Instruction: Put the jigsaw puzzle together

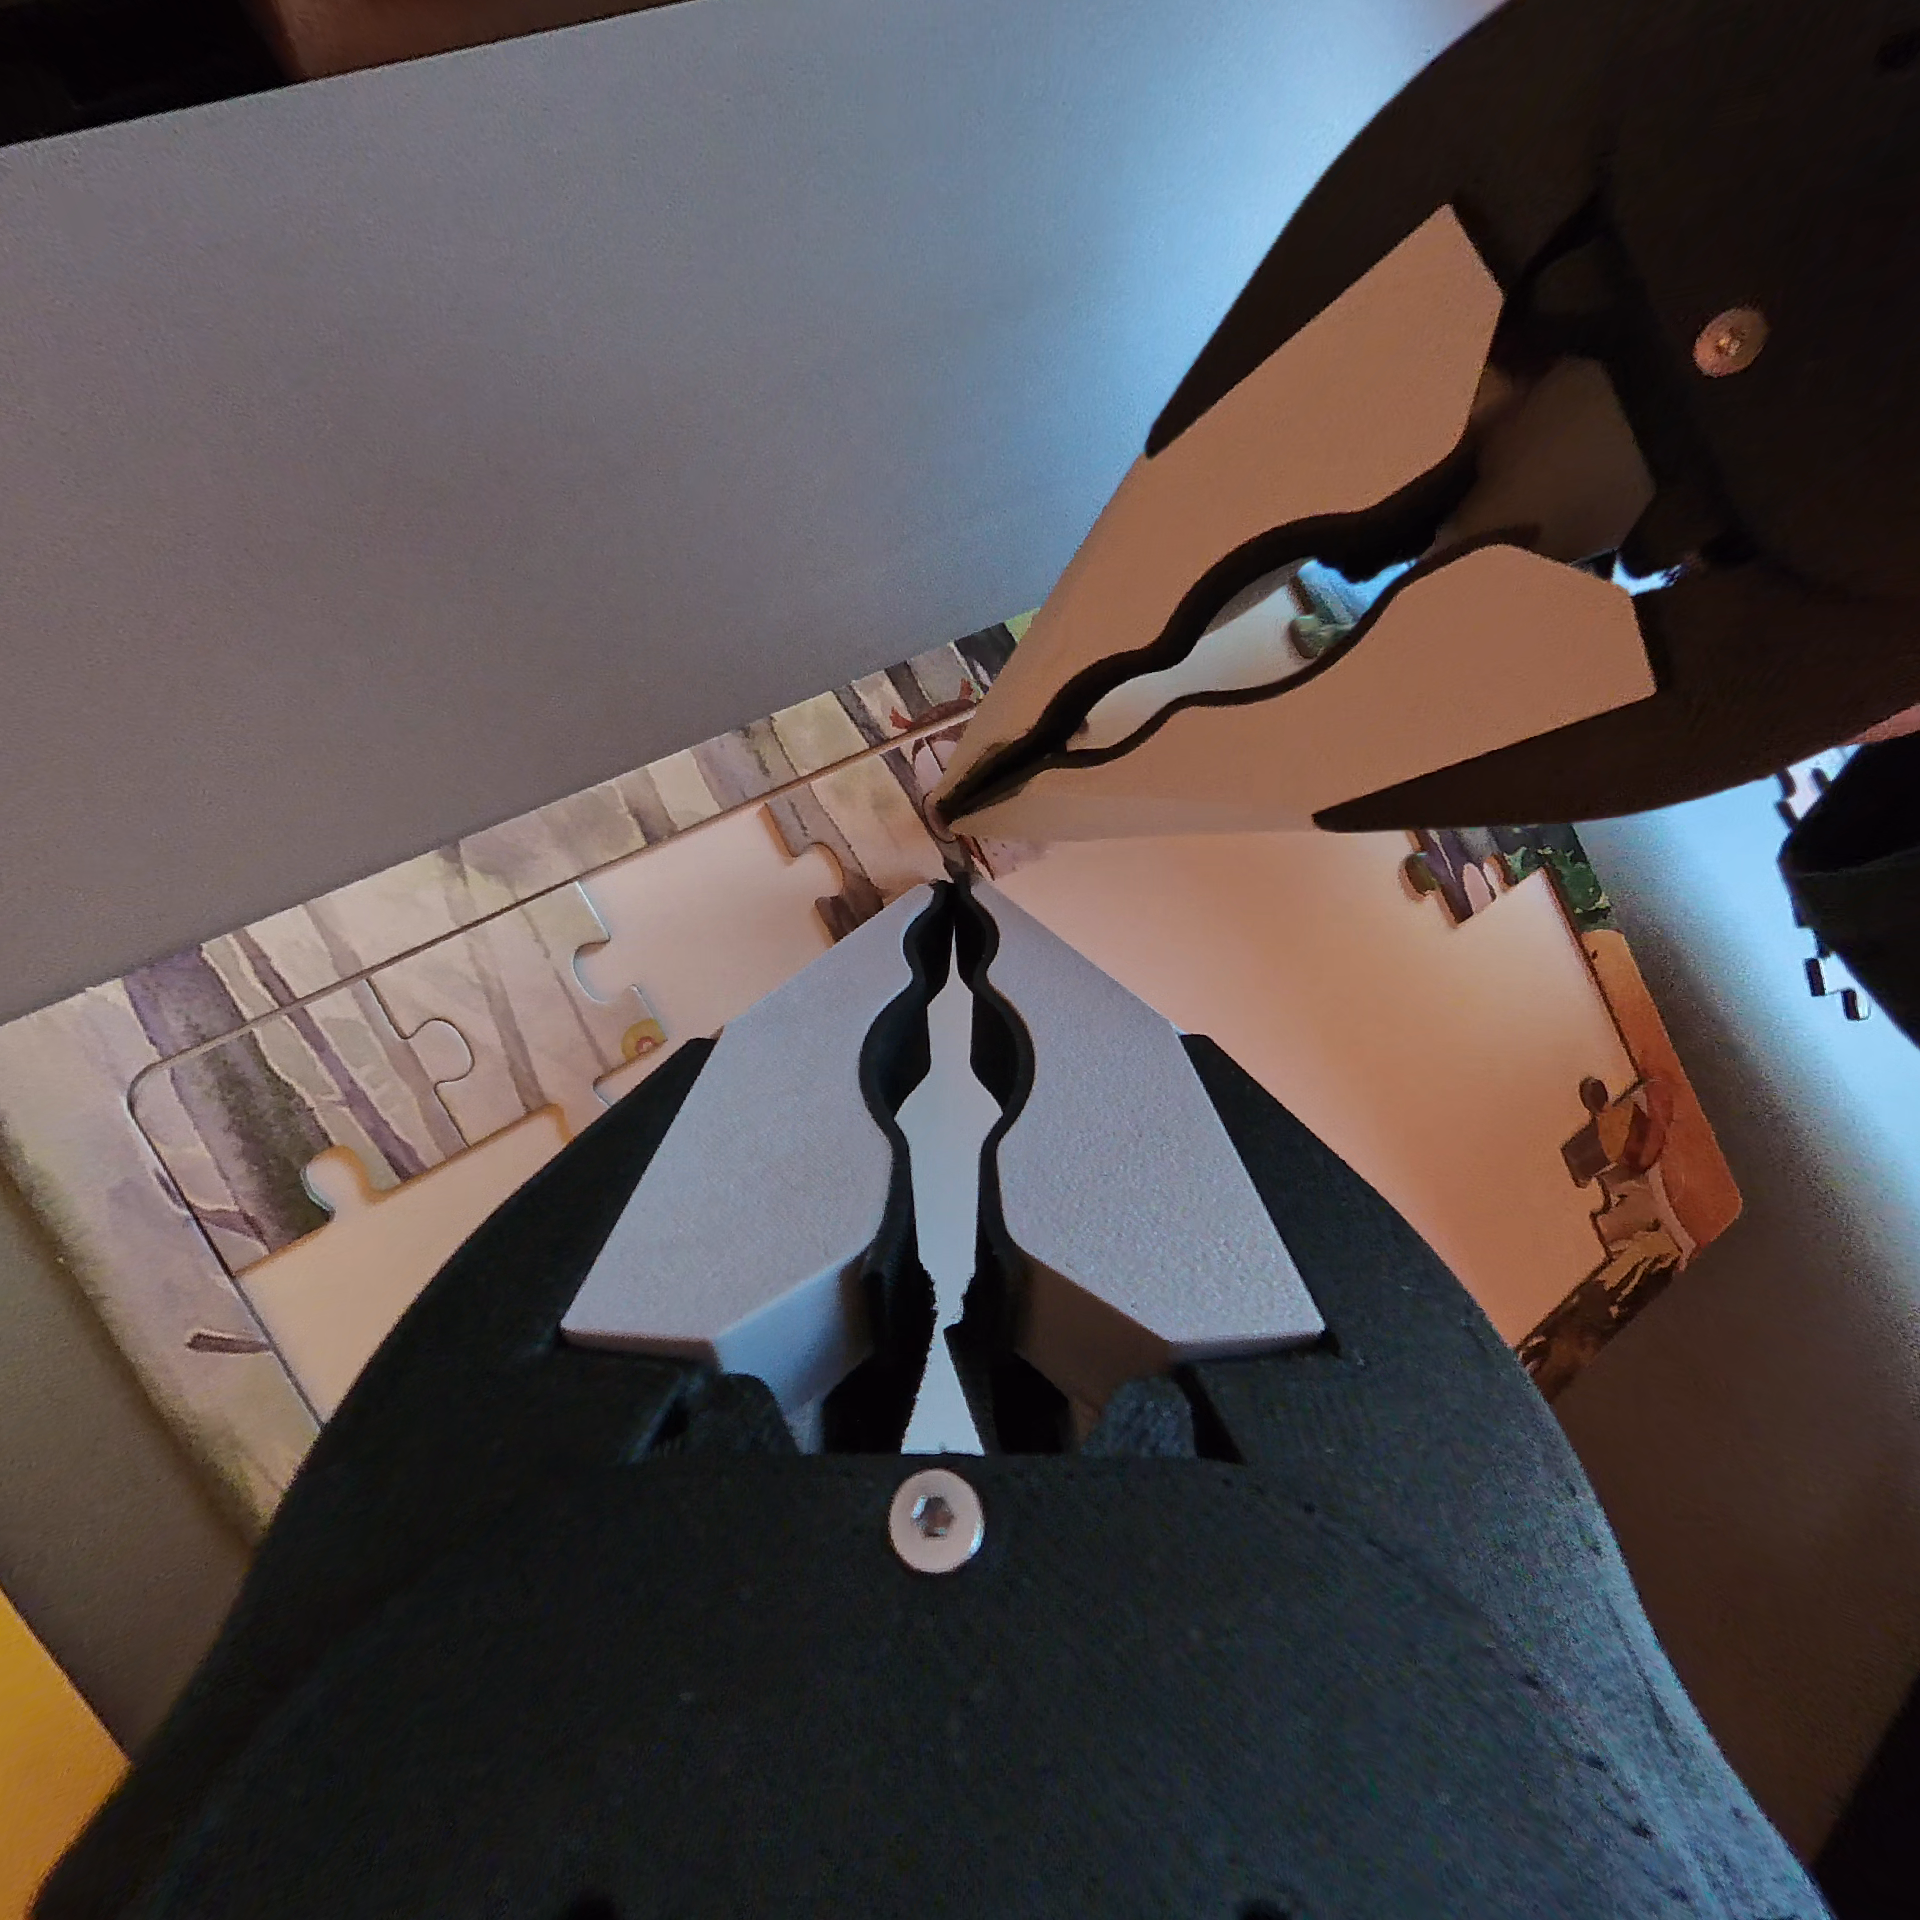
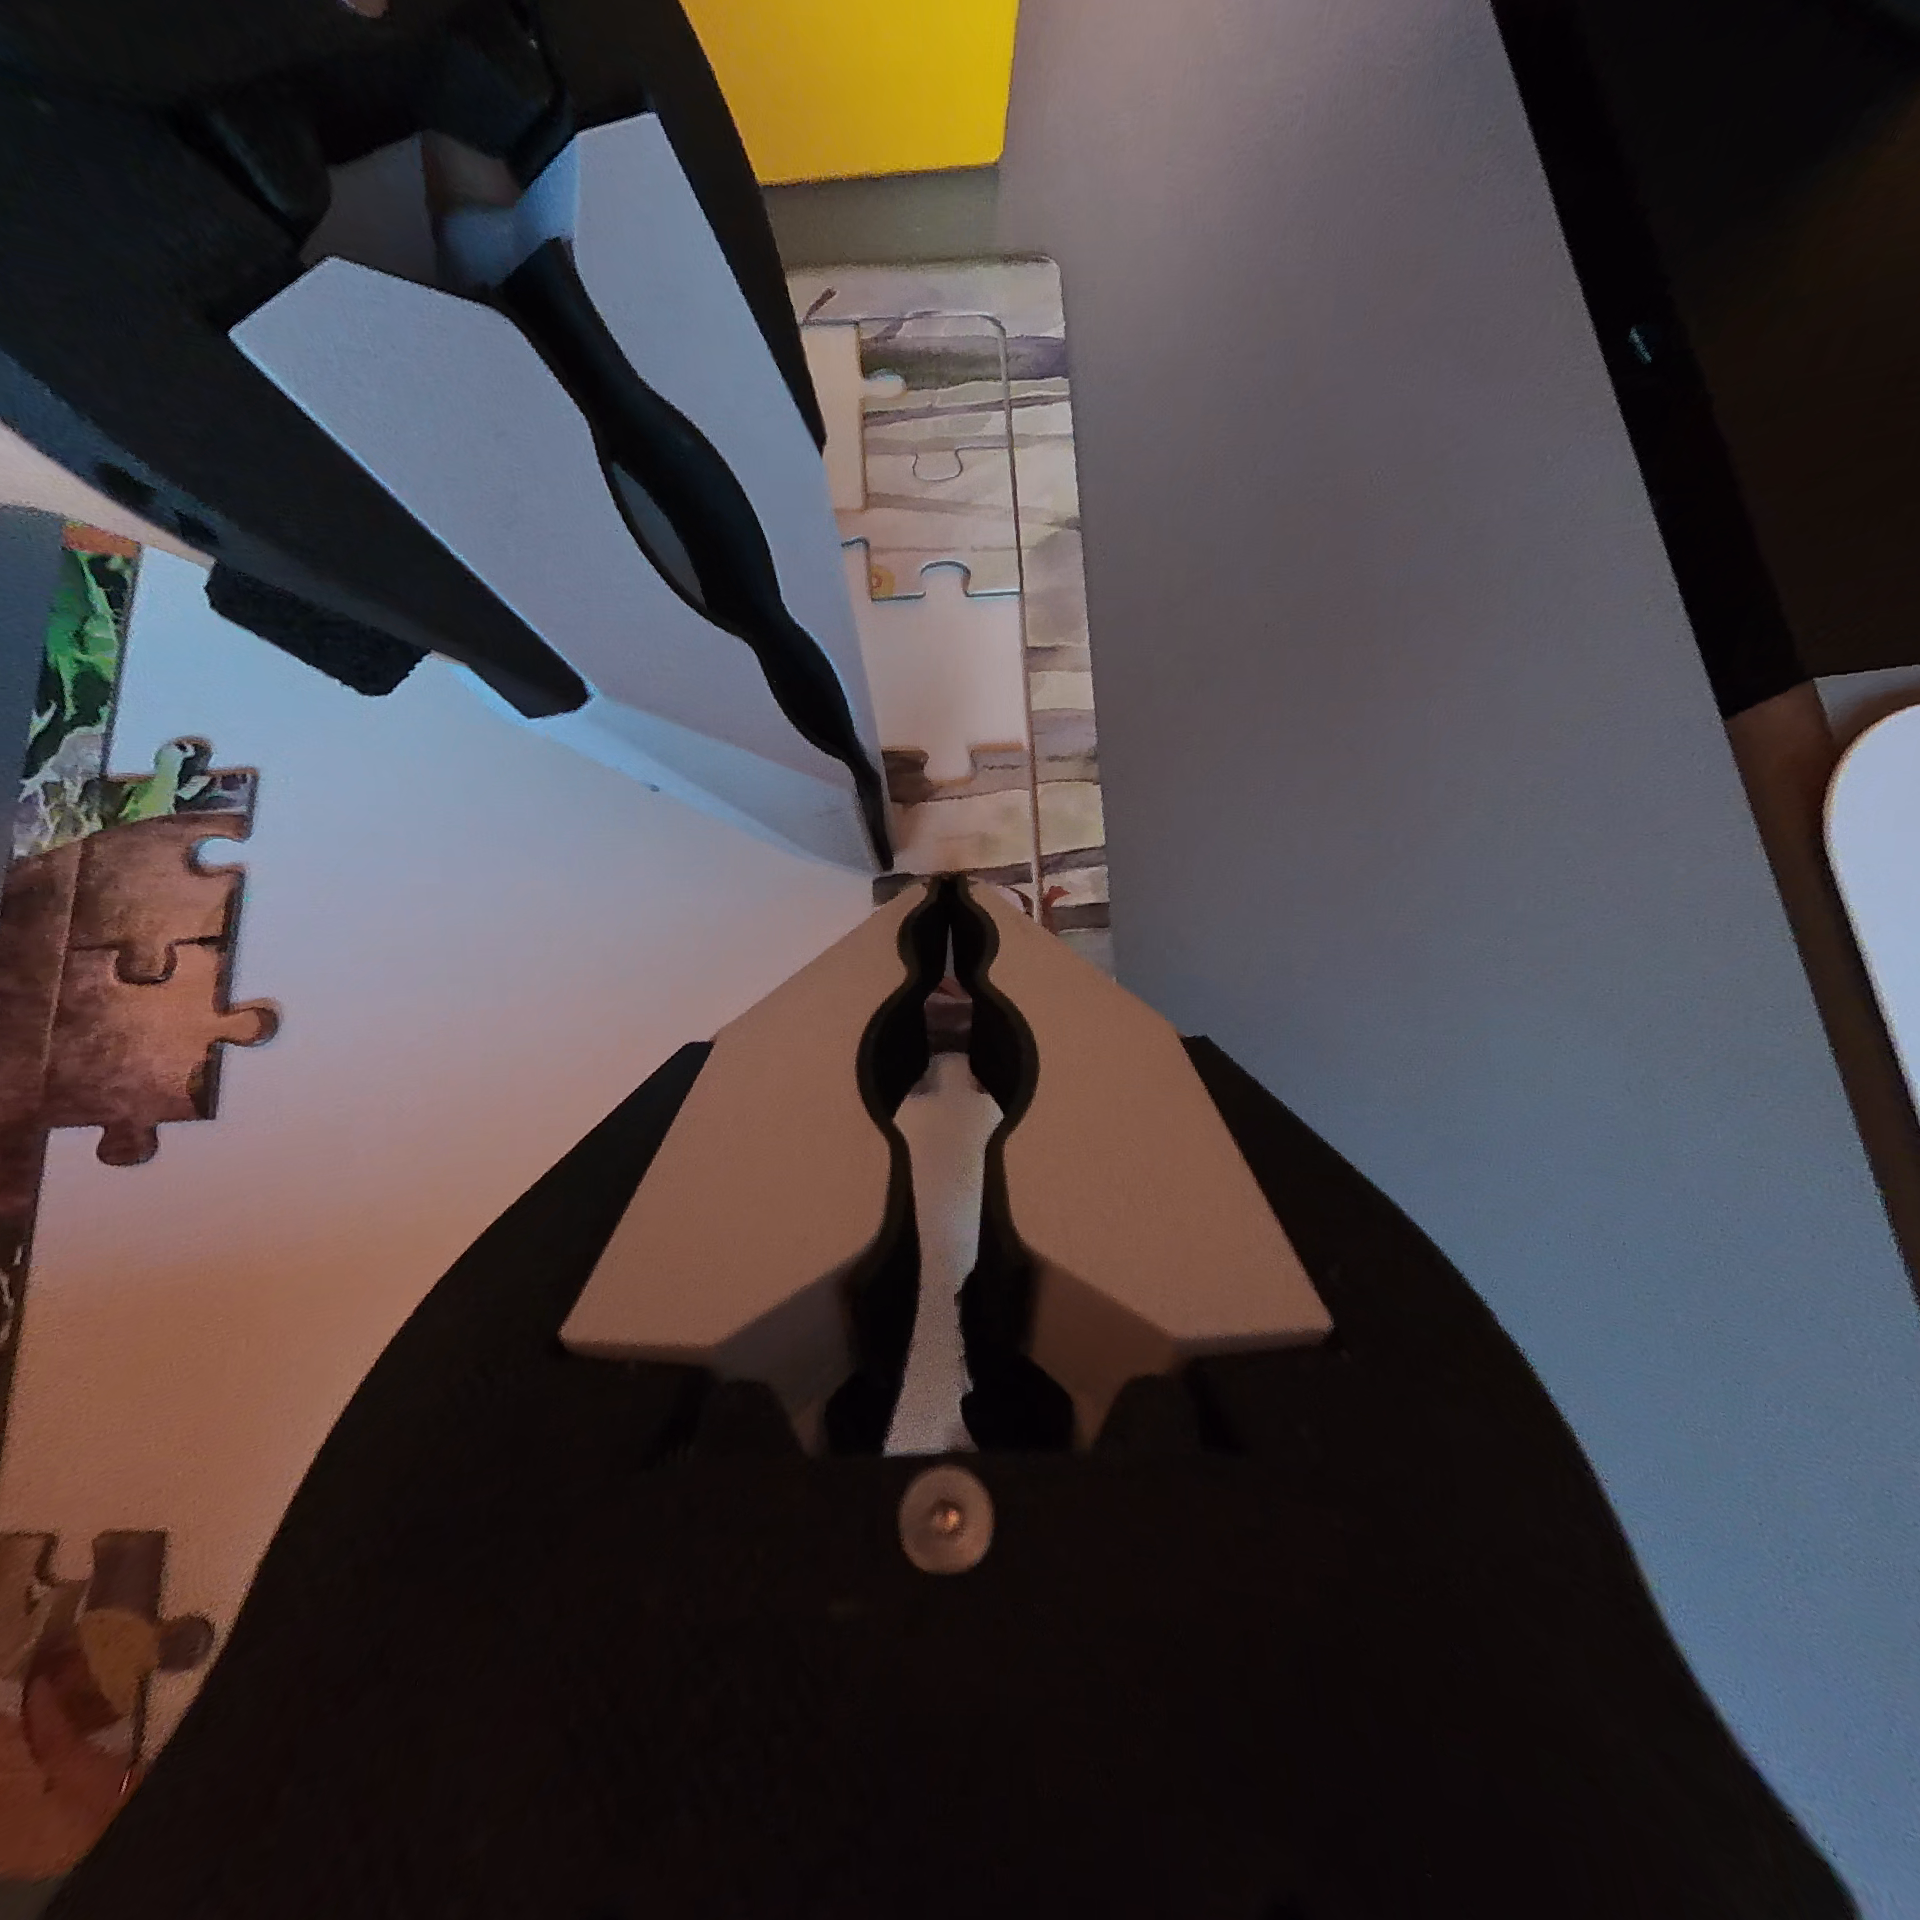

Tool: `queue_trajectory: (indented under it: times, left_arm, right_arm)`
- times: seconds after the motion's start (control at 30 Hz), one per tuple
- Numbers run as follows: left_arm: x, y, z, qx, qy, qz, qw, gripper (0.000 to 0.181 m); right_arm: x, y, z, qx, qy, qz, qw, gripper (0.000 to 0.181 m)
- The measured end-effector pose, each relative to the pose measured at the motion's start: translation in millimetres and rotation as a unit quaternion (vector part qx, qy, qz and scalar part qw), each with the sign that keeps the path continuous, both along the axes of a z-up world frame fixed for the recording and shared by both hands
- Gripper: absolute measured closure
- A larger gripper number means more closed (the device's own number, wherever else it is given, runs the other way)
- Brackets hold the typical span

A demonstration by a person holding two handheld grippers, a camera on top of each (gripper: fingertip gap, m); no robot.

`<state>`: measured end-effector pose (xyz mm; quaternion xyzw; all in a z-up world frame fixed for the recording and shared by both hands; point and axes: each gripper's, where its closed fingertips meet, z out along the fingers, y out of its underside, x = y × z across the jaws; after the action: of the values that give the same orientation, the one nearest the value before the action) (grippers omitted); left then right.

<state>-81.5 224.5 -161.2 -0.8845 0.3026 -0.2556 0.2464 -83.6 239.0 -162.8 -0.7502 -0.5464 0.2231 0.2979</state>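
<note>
Both grippers are leaning in over the puzzle tray (image 1: pixel 73 1132), their tips nearly meeting at one spot near its far edge. The left gripper (image 1: pixel 951 886) is pointing down with its fingers pressed together at the tips, nothing visibly between them. The right gripper (image 2: pixel 951 883) is coming in from the right side, its fingers also drawn together at the tips; they are pressing on a small piece (image 1: pixel 1003 854) lying at the tray's upper row, though whether they are pinching it or only touching it I cannot tell.

The tray is lying flat on the grey table (image 1: pixel 520 364). Joined pieces are running along its top row (image 1: pixel 343 1049) and down the right side (image 1: pixel 1621 1132), while the pale middle (image 1: pixel 1247 1018) is sitting bare. A yellow object (image 2: pixel 862 83) is showing beyond the tray's left end.
</note>
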Motion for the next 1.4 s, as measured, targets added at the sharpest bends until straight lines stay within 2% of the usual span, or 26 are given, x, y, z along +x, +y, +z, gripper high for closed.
queue_trajectory:
  times: [0.1,0.17,0.23,0.27,0.37,0.63,0.73,0.83,0.93,1.4]
  left_arm:
    - [0,0,0,0.001,0.002,0.0,1.0,0.181]
    - [0,0,0,0.003,0.002,-0.001,1.0,0.181]
    - [0,0,0,0.001,0.001,0.0,1.0,0.181]
    - [0,0,0,0.0,0.0,0.0,1.0,0.181]
    - [0,0,0,0.0,0.0,0.001,1.0,0.181]
    - [0,0,0,0.003,0.001,0.002,1.0,0.181]
    - [0,1,0,0.001,0.0,0.002,1.0,0.181]
    - [0,1,0,0.001,0.0,0.002,1.0,0.181]
    - [0,1,0,0.0,-0.001,0.002,1.0,0.181]
    - [0,1,0,0.01,0.012,0.002,1.0,0.181]
  right_arm:
    - [5,2,1,0.004,0.013,-0.015,1.0,0.181]
    - [9,9,19,0.047,0.038,-0.028,0.998,0.181]
    - [12,11,38,0.035,0.08,-0.049,0.995,0.181]
    - [14,9,38,0.019,0.078,-0.048,0.996,0.181]
    - [20,3,23,0.011,0.032,-0.036,0.999,0.181]
    - [8,-9,0,-0.005,-0.009,-0.009,1.0,0.181]
    - [7,-6,11,0.011,0.014,-0.018,1.0,0.178]
    - [12,-9,8,0.01,0.01,-0.014,1.0,0.163]
    - [15,-13,0,0.013,-0.001,-0.01,1.0,0.163]
    - [15,-8,0,0.023,0.0,-0.022,0.999,0.167]
